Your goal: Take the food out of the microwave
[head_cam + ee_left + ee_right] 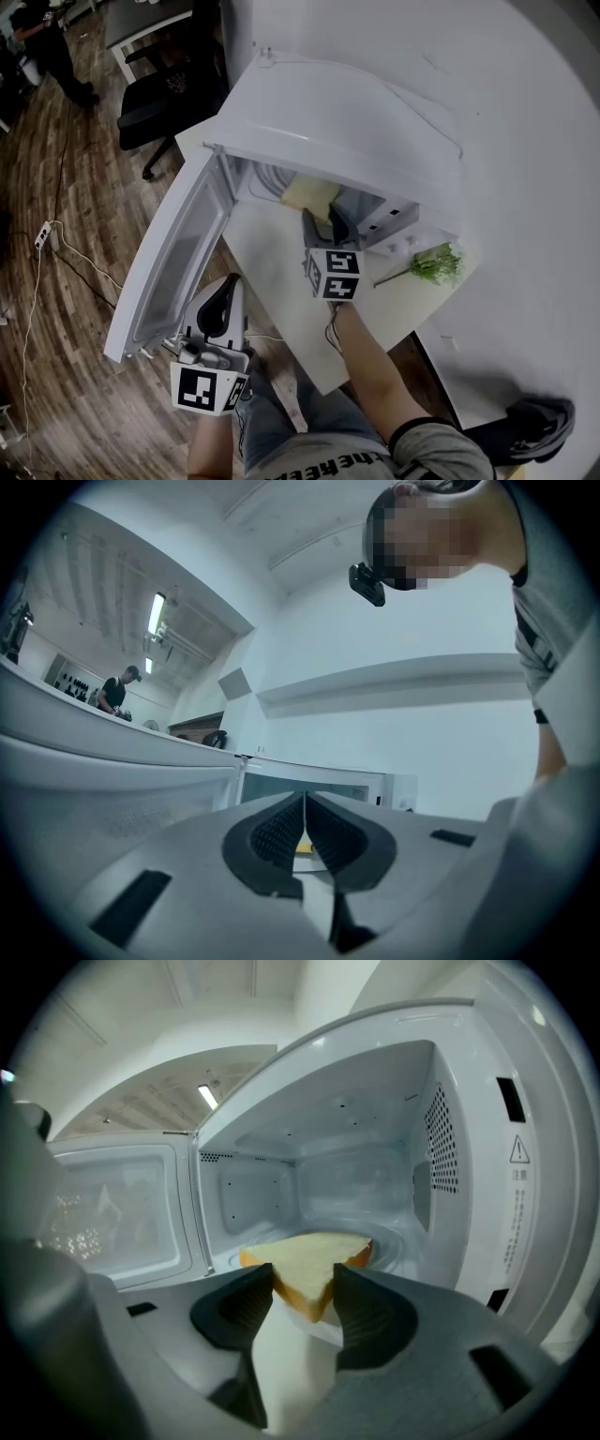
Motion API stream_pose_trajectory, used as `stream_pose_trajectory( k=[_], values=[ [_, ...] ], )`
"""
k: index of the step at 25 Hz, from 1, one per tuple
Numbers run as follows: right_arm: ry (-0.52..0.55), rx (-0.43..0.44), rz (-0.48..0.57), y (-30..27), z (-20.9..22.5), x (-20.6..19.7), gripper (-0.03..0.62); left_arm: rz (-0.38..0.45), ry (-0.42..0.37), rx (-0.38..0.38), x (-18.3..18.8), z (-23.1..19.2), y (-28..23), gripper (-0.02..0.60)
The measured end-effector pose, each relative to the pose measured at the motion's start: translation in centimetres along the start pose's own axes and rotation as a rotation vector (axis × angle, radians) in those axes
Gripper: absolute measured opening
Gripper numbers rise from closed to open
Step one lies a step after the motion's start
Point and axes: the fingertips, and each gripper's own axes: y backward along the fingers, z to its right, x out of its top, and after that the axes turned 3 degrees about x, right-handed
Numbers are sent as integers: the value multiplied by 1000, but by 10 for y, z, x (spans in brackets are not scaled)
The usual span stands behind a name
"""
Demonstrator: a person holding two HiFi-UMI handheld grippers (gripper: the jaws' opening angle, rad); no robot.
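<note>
The white microwave (356, 122) stands on a white table (272, 281) with its door (178, 262) swung wide to the left. Inside, a pale yellow triangular bread slice (314, 1260) with a brown crust lies on the glass turntable (394, 1251). My right gripper (305, 1288) reaches into the opening with both pads against the slice's near corner. From the head view the bread slice (314, 195) shows just beyond the right gripper (323, 220). My left gripper (223, 295) hangs low beside the door, its jaws together with nothing between them; in its own view the left gripper (305, 808) points level at the microwave.
A green leafy sprig (436, 262) lies on the table to the right of the microwave. A black office chair (164, 98) and a person (47, 47) are at the far left on the wooden floor. A power strip (42, 234) with cables lies on the floor.
</note>
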Motion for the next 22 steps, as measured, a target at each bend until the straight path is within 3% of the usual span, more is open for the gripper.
stream_pose_trajectory(
  k=[14, 22],
  values=[
    [9, 39, 38, 49, -18, 12, 192, 18, -13, -43, 17, 9, 8, 11],
    [7, 12, 84, 88, -28, 30, 199, 35, -25, -95, 36, 18, 15, 11]
  ],
)
